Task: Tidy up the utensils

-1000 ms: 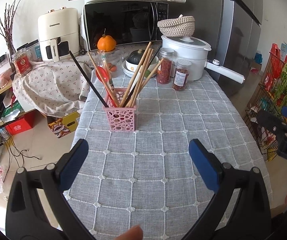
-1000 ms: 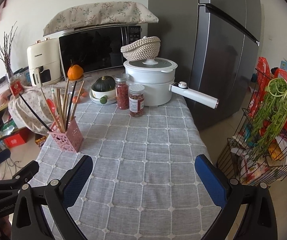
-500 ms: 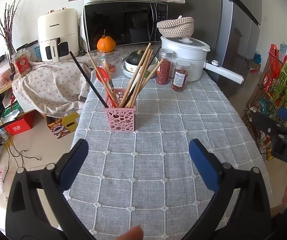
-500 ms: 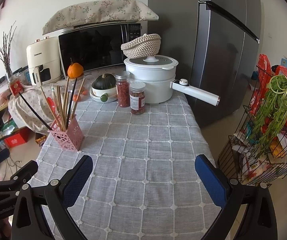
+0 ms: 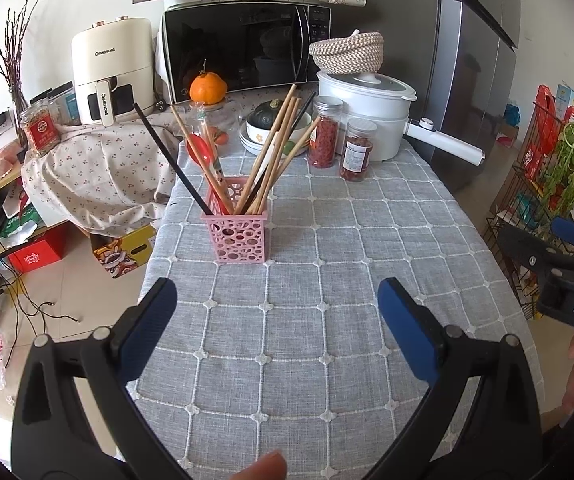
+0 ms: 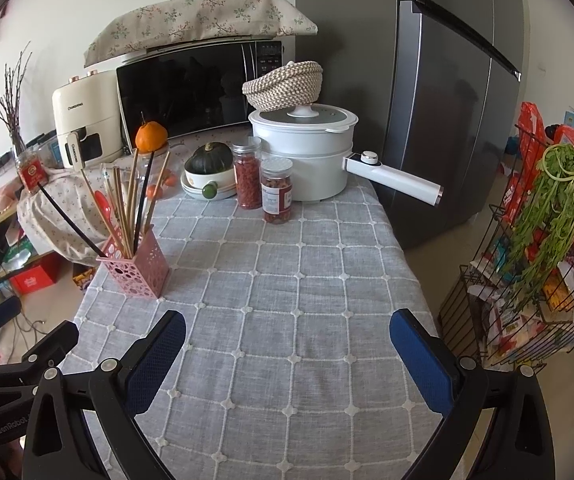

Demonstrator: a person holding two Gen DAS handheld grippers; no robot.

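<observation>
A pink perforated holder (image 5: 238, 236) stands on the grey checked tablecloth (image 5: 327, 280), left of centre. It holds several wooden chopsticks (image 5: 275, 148), black chopsticks (image 5: 171, 160) and a red spoon (image 5: 203, 152), all leaning outward. The holder also shows in the right wrist view (image 6: 137, 266) at the left. My left gripper (image 5: 277, 314) is open and empty, hovering over the near part of the table, well short of the holder. My right gripper (image 6: 287, 340) is open and empty over the table's near right side.
At the table's far end stand two jars of red dried goods (image 5: 339, 148), a white pot with a long handle (image 5: 371, 116), a bowl stack with a squash (image 5: 271, 124) and an orange (image 5: 207, 88). A microwave (image 5: 243, 48) and an air fryer (image 5: 111, 68) are behind. A wire rack with greens (image 6: 547, 248) is at the right.
Both grippers have drifted slightly; the scene sits a little lower in the right wrist view. Nothing was picked up or put down.
</observation>
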